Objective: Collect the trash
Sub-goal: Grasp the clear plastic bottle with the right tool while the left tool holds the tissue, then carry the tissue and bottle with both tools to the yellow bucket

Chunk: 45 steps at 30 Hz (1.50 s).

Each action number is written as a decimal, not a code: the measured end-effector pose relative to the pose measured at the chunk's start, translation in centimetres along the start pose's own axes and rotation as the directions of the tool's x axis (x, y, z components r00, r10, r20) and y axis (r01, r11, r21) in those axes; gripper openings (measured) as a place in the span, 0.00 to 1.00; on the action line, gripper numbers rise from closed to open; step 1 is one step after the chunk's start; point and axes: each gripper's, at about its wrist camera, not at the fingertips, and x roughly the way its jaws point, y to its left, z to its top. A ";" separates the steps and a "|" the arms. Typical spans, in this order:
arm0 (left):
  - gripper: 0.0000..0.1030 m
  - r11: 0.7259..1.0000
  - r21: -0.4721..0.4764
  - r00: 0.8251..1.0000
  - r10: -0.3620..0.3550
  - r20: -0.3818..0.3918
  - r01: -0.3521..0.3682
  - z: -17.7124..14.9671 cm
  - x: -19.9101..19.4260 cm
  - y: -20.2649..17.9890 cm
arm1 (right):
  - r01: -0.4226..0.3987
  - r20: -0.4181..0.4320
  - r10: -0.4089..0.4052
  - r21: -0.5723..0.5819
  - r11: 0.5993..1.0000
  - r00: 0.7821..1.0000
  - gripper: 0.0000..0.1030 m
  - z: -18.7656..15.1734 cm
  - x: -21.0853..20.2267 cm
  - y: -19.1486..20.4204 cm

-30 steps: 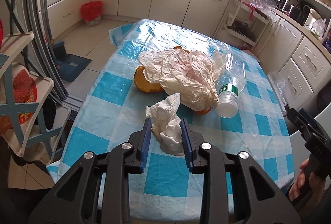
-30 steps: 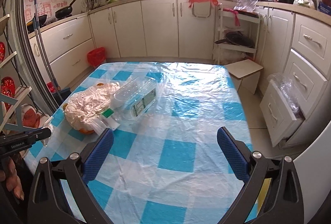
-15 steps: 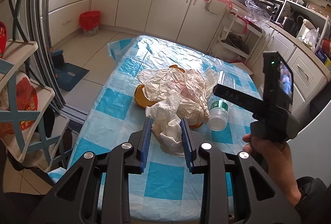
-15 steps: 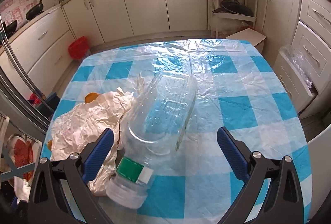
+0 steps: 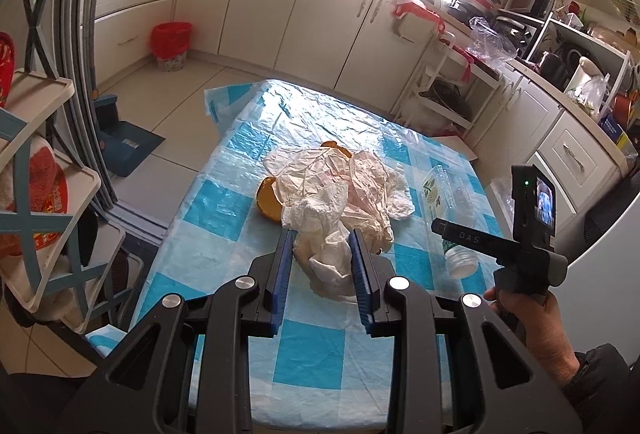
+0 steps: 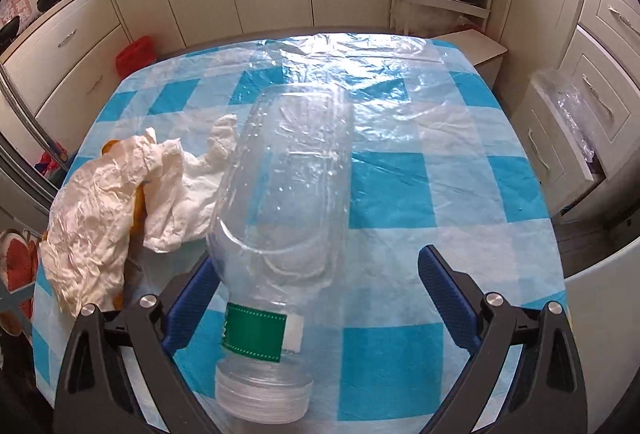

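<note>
Progress looks early, going by the table [image 5: 224, 201]: one piece of trash is in hand, none can be seen binned, and the rest lies on the checked cloth.

Nearest, the left gripper [image 5: 320, 266] is clamped on a crumpled white tissue [image 5: 324, 250], its blue pads pressing both sides of the wad, which appears held just above the cloth. The right gripper [image 6: 316, 298] stands wide apart around the cap end of a clear bottle [image 6: 284, 193] lying on its side; the left pad is close beside the bottle's shoulder, but I cannot tell whether it touches, and the right pad is well clear. So the bottle is straddled, not yet gripped.

Just beyond the tissue sits a heap of creased paper [image 5: 340, 177] over something orange [image 5: 268, 203], possibly fruit peel; how many orange pieces lie under it is hard to say, at least two edges show.

Far off on the floor by the cabinets stands a red bin [image 5: 170, 43], the likely place for it all.

Count: one tissue, one bottle, one paper heap, one red bin, two grippers.
</note>
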 end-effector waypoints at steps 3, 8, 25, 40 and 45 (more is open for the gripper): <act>0.26 1.000 0.009 1.000 0.000 -0.004 0.000 -0.1 0.2 -0.3 | 0.008 0.007 -0.008 0.017 1.000 1.000 0.92 0.2 -0.2 -0.7; 0.26 0.999 0.037 1.000 0.010 -0.011 -0.009 -0.3 0.6 -1.0 | 0.016 0.059 -0.016 0.002 1.000 0.998 0.92 1.4 -0.1 1.1; 0.26 0.995 0.097 1.000 0.002 -0.017 0.000 -0.8 1.3 -3.2 | -0.066 0.118 0.068 -0.027 0.997 0.991 0.55 -3.5 -4.9 -3.6; 0.26 0.974 0.221 0.999 -0.038 -0.034 0.045 -2.6 3.5 -9.2 | -0.142 0.192 0.137 0.014 0.990 0.972 0.55 -5.9 -7.4 -7.6; 0.26 0.968 0.246 0.998 -0.041 -0.041 0.050 -2.9 4.0 -10.7 | -0.134 0.201 0.131 -0.001 0.991 0.971 0.55 -6.4 -7.9 -8.2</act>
